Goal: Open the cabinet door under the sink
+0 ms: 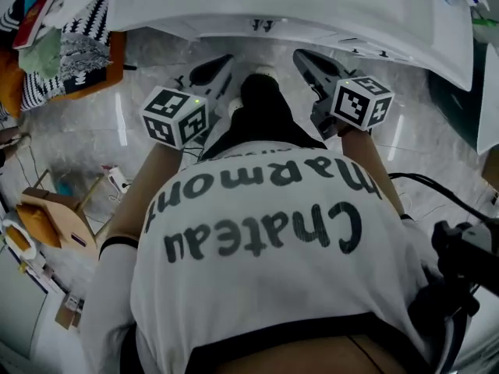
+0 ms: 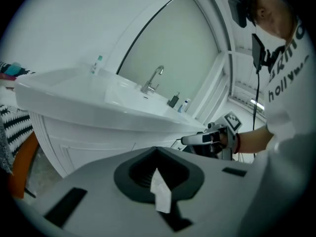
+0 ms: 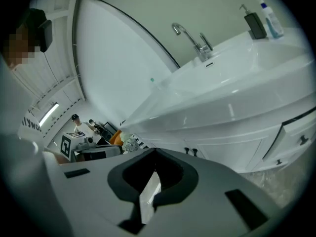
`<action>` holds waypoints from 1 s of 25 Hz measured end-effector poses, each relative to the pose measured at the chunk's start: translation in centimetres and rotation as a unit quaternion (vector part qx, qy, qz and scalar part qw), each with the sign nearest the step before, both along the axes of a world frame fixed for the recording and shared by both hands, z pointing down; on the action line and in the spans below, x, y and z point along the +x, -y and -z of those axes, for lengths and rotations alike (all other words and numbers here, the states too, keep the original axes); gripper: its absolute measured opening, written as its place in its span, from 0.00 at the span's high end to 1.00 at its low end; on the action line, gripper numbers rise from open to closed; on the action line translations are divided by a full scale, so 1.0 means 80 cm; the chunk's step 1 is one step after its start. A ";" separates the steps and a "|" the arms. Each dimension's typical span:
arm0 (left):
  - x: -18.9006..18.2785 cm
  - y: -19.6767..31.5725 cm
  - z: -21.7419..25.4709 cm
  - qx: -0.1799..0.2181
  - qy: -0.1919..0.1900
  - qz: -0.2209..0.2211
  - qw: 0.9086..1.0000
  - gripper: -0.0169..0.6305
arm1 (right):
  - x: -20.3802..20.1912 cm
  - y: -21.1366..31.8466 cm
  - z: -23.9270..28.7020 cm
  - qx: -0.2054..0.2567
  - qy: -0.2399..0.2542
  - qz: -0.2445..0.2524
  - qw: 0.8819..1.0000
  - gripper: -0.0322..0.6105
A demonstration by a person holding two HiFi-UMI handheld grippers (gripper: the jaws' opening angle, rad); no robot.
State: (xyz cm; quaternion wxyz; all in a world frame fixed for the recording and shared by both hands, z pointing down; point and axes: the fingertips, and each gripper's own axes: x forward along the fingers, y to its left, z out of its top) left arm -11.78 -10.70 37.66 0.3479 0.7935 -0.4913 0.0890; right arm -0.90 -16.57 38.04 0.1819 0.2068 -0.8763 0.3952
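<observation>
The white sink point(image 2: 98, 98) with a chrome tap point(image 2: 153, 80) stands in front of me; its front edge point(image 1: 273, 10) runs along the top of the head view. Under it is the white cabinet point(image 2: 81, 149). Its doors point(image 3: 232, 149) show two small dark knobs point(image 3: 190, 152) side by side in the right gripper view. My left gripper point(image 1: 222, 62) and right gripper point(image 1: 304, 57) hang side by side below the sink's rim, short of the cabinet, both pointing at it. The jaws of the left gripper point(image 2: 157, 149) and of the right gripper point(image 3: 154, 151) are shut, with nothing in them.
A black-and-white patterned cloth on an orange seat point(image 1: 86, 45) sits left of the sink. Soap bottles point(image 3: 261, 19) stand on the sink's right end. A cardboard box point(image 1: 54, 216) lies on the marble floor at left, a black cable point(image 1: 437, 189) at right.
</observation>
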 end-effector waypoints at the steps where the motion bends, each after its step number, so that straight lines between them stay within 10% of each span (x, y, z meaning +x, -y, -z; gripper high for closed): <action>1: -0.005 0.005 -0.016 -0.008 0.007 0.001 1.000 0.96 | -0.005 0.003 -0.017 -0.009 -0.008 0.008 1.000 0.94; 13: 0.026 0.033 -0.138 -0.072 0.071 -0.018 0.995 0.96 | -0.006 0.018 -0.147 -0.028 -0.081 0.111 0.990 0.94; 25: 0.012 0.057 -0.248 -0.115 0.072 -0.047 0.990 0.96 | -0.028 0.051 -0.251 -0.033 -0.119 0.061 0.991 0.94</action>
